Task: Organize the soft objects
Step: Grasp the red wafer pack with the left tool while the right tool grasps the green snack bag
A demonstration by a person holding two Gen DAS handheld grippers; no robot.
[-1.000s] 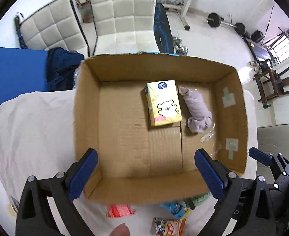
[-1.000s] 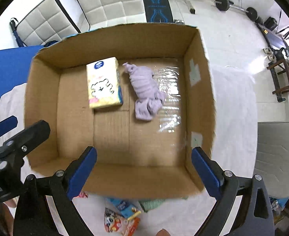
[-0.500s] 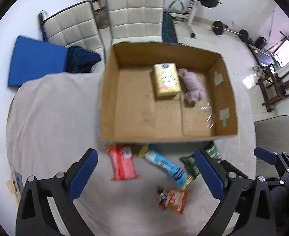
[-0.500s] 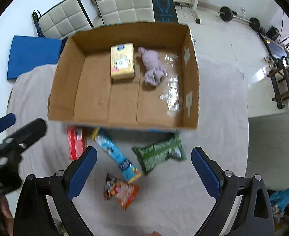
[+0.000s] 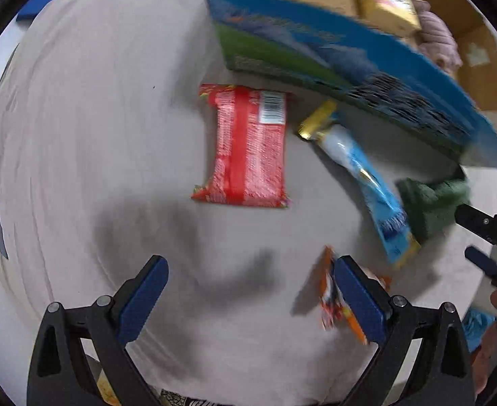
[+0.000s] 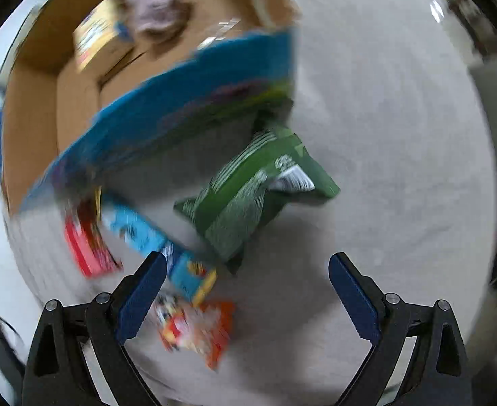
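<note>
Several soft packets lie on the grey cloth in front of a cardboard box point(image 5: 350, 54). A red packet point(image 5: 248, 145), a long blue packet point(image 5: 367, 176), a green packet point(image 5: 431, 203) and an orange packet point(image 5: 333, 297) show in the left wrist view. My left gripper point(image 5: 248, 297) is open and empty, low over the cloth, its right finger beside the orange packet. My right gripper point(image 6: 245, 294) is open and empty, below the green packet point(image 6: 255, 196), with the blue packet point(image 6: 157, 240), the red packet point(image 6: 86, 250) and the orange packet point(image 6: 194, 328) to its left. The box point(image 6: 147, 115) holds a yellow tissue pack point(image 5: 387, 3) and a lilac cloth point(image 5: 438, 40).
The box's blue and green printed outer wall point(image 5: 333, 64) rises just behind the packets. The right gripper's body point(image 5: 492, 237) shows at the right edge of the left wrist view. The cloth-covered table point(image 6: 400, 135) stretches to the right of the box.
Both grippers have come down and back from over the box to low over the cloth in front of it. The packets now look much closer. Both stay open.
</note>
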